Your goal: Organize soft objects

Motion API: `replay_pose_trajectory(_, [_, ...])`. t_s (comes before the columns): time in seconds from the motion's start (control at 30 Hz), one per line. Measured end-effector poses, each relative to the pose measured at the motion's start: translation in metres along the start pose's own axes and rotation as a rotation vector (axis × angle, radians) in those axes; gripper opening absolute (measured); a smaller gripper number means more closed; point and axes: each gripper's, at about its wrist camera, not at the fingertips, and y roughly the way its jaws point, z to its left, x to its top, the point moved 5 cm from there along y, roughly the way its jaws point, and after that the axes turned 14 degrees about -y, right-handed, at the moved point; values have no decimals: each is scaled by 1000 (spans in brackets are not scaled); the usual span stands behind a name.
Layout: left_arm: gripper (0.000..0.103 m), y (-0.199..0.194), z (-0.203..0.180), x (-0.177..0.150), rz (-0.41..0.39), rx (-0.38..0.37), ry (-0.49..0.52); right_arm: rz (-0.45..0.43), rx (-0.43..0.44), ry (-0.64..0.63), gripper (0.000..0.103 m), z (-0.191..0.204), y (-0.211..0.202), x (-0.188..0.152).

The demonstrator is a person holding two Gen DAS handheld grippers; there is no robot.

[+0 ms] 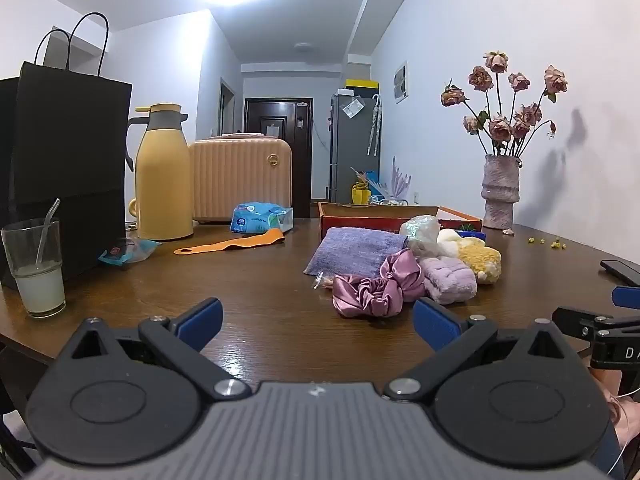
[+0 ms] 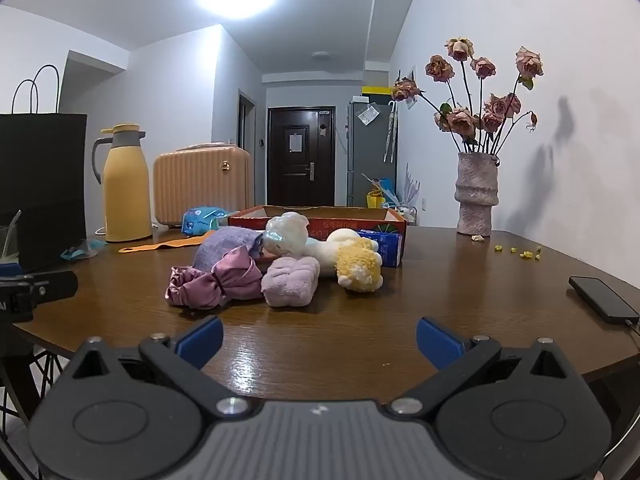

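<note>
Reaching comes first: soft pile lies just before the red box [image 2: 320, 222] on the table [image 2: 360, 340]. Best start with the satin scrunchie [image 2: 212, 284], nearest item; pinch its bunched middle, lift clear of the lilac towel [image 2: 290, 286]. Right claw [image 2: 320, 338] wide open, empty. Left claw [image 1: 318, 322] likewise, touching nothing.

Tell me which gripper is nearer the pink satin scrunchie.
Left, by a little. The left gripper has the pink satin scrunchie just ahead, by its right finger. The right gripper has it farther ahead, off to the left. Both are open and empty.
</note>
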Motion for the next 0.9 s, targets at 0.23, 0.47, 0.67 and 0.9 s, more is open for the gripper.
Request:
replay_pose_trajectory(0.23, [103,-1,1,1,1,1,-6,1,-8,-10,103,0,1,0])
replay_pose_trajectory(0.47, [103,-1,1,1,3,-1,-2,4,-5,-10,103,1,2,-2])
replay_pose_trajectory(0.67, [103,3,-3,2,3,-1,-2,5,-3,-10,103,1,1,0])
replay_pose_trajectory(0.9, [103,3,-4,3,4,-1,-1,6,-4,-11,103,1,1,0])
